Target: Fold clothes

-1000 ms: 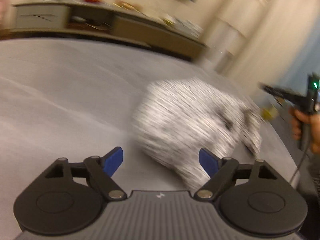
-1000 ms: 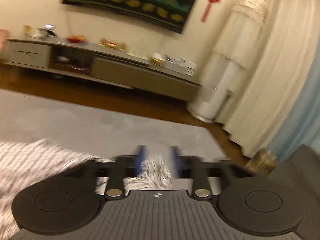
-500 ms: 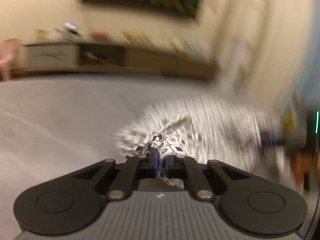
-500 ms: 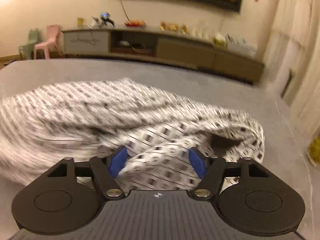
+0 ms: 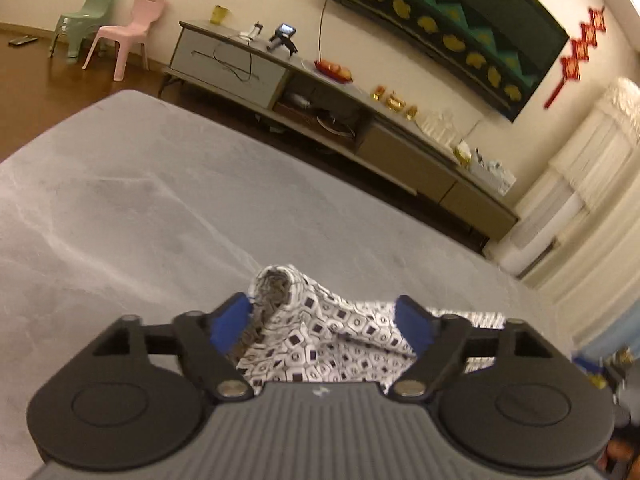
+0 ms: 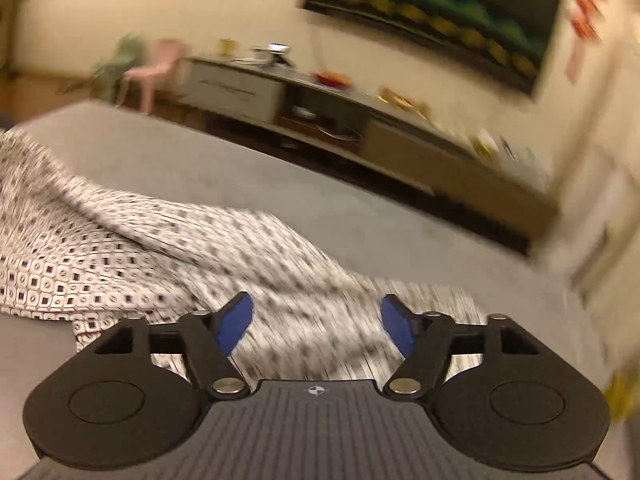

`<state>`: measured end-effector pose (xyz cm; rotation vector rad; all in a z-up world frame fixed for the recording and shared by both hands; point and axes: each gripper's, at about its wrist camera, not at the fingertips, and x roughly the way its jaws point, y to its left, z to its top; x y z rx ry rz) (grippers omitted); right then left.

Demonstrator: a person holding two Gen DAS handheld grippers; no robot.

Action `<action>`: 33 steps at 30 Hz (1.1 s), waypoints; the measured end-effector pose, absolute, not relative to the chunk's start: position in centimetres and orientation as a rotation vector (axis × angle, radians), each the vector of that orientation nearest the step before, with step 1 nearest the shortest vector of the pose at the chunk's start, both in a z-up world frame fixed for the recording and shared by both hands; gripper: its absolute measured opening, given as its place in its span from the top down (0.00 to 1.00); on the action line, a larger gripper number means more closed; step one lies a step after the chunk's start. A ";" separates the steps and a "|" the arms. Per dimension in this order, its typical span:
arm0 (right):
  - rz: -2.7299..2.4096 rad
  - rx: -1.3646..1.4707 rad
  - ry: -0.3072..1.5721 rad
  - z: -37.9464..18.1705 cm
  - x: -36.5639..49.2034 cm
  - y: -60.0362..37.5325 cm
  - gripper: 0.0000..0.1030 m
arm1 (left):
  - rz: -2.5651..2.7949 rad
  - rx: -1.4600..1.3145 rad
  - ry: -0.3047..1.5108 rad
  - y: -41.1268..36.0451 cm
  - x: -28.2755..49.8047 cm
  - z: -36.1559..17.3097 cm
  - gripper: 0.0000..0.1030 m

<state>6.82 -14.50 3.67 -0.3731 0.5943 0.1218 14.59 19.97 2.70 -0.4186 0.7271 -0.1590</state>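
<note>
left wrist: left hand-held gripper (image 5: 324, 326) stood wide, empty, over patterned garment (image 5: 320, 344) rumpled on grey bed (image 5: 160, 200); thin, limp, light; grip at rolled hem.
right wrist: right hand-held gripper (image 6: 316, 326) wide; garment (image 6: 120, 264) sprawled left.
</note>
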 end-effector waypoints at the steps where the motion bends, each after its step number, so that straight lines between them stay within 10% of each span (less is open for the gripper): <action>1: 0.142 -0.428 0.603 3.2 8.0 -13.7 0.26 | -0.154 -0.405 0.739 19.6 14.8 2.3 0.19; 5: 0.173 -0.523 0.626 2.6 11.6 -12.8 0.38 | -0.078 -0.362 0.778 18.8 15.5 0.9 0.22; 6: 0.174 -0.526 0.630 2.6 12.3 -12.9 0.72 | -0.068 -0.352 0.786 18.8 15.8 0.6 0.24; 7: 0.174 -0.530 0.634 2.7 13.0 -13.0 0.94 | -0.064 -0.343 0.792 18.8 16.0 0.3 0.37; 10: 0.174 -0.541 0.645 3.0 15.1 -13.4 0.98 | -0.052 -0.347 0.791 18.7 16.9 0.1 0.95; 24: 0.184 -0.038 0.239 25.5 5.9 -25.0 0.99 | -0.357 -0.378 0.281 21.5 10.5 20.6 0.96; 33: 0.520 -0.128 0.692 8.8 -2.5 -20.2 0.94 | 0.077 -0.264 0.676 25.6 3.2 8.8 0.73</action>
